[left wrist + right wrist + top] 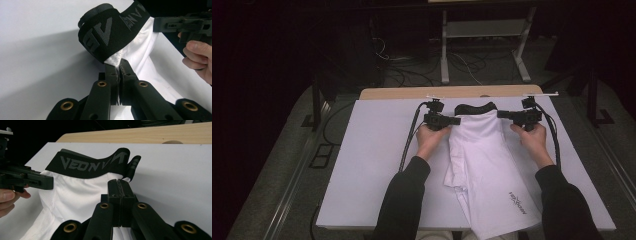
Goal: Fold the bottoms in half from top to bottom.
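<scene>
A pair of white shorts point(484, 160) with a black lettered waistband point(475, 108) lies lengthwise on the white table top point(372, 165), waistband at the far end. My left gripper point(457, 120) is shut on the white fabric at the waistband's left corner. In the left gripper view the jaws point(119, 63) pinch the cloth just under the band point(105, 32). My right gripper point(500, 114) is shut on the right corner. The right gripper view has its jaws point(117, 182) closed on cloth below the band point(87, 166). The band's middle sags between the two grips.
A wooden strip point(412, 93) runs along the table's far edge. Behind it on the dark floor are cables and a metal stand point(484, 30). The shorts' hem hangs over the near edge point(492, 232). Bare table surface lies to the left of the shorts.
</scene>
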`<state>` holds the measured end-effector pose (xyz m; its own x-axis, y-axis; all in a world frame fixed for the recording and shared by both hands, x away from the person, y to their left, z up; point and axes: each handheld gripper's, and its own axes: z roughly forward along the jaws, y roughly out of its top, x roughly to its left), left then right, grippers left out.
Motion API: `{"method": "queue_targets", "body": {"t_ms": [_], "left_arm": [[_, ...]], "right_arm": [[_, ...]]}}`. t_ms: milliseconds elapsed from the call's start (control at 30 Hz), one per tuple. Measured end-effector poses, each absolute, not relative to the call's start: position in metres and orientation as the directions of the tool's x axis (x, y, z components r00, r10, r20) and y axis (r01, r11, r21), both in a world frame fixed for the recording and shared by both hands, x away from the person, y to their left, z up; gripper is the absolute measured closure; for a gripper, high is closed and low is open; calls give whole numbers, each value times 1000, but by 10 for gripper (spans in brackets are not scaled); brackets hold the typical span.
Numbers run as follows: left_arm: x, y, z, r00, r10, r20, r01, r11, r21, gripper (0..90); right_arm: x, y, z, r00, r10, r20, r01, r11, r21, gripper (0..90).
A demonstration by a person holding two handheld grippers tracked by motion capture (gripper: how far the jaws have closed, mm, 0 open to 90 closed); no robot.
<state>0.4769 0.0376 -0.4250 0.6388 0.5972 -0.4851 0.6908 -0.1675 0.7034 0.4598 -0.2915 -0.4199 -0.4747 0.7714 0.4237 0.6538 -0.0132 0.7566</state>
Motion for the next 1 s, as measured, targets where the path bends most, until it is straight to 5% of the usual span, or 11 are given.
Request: {"method": "queue_targets", "body": {"t_ms": [1000], "left_arm": [[448, 40, -402, 683, 570, -456, 661, -218, 718, 860]], "right_arm": [[431, -297, -403, -529, 737, 420, 635, 16, 772, 883]]}}
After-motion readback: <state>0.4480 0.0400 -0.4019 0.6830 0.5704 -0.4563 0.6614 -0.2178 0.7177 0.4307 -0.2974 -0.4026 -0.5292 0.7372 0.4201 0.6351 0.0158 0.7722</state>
